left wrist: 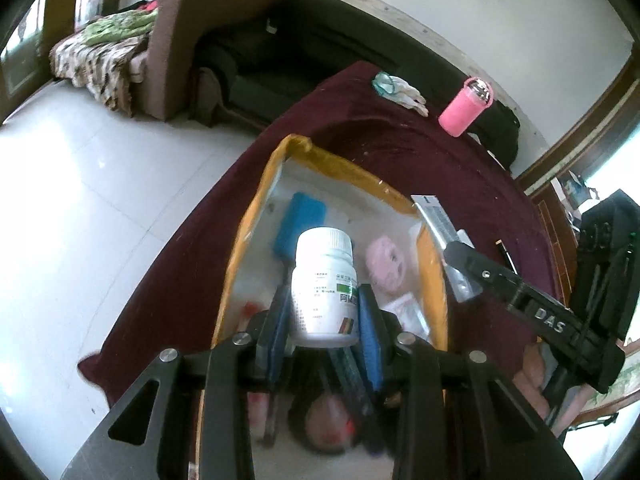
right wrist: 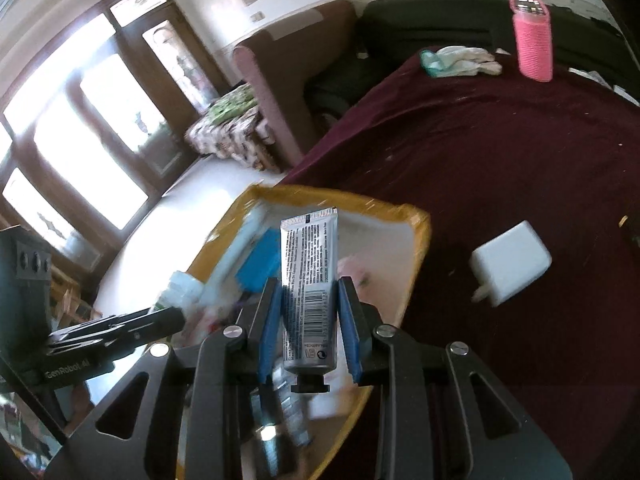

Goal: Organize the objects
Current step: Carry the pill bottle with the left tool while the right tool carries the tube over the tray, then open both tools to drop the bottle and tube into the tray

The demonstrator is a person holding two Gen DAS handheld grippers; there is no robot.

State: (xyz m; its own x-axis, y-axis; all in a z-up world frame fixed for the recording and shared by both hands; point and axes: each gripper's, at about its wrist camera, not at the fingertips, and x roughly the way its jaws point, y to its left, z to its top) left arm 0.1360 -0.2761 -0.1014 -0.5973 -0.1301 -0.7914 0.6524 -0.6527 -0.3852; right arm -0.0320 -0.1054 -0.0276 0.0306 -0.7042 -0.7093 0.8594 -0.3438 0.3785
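My left gripper [left wrist: 325, 312] is shut on a white pill bottle [left wrist: 325, 284], held upright over an open box with yellow-orange rims [left wrist: 256, 216]. My right gripper [right wrist: 309, 312] is shut on a silver tube [right wrist: 309, 280], black cap toward me, also above the box [right wrist: 420, 240]. Inside the box lie a blue block [left wrist: 300, 220], a pink item [left wrist: 386, 264] and small packets, blurred. In the left wrist view the right gripper with the tube [left wrist: 436, 220] hangs over the box's right rim. In the right wrist view the left gripper with the bottle [right wrist: 184, 288] sits at the box's left.
The box rests on a table under a maroon cloth [right wrist: 500, 160]. On the cloth are a white charger block [right wrist: 510, 264], a pink bottle [left wrist: 466, 106] and white gloves [left wrist: 400, 92] at the far edge. A brown sofa [left wrist: 176, 40] and pale floor lie beyond.
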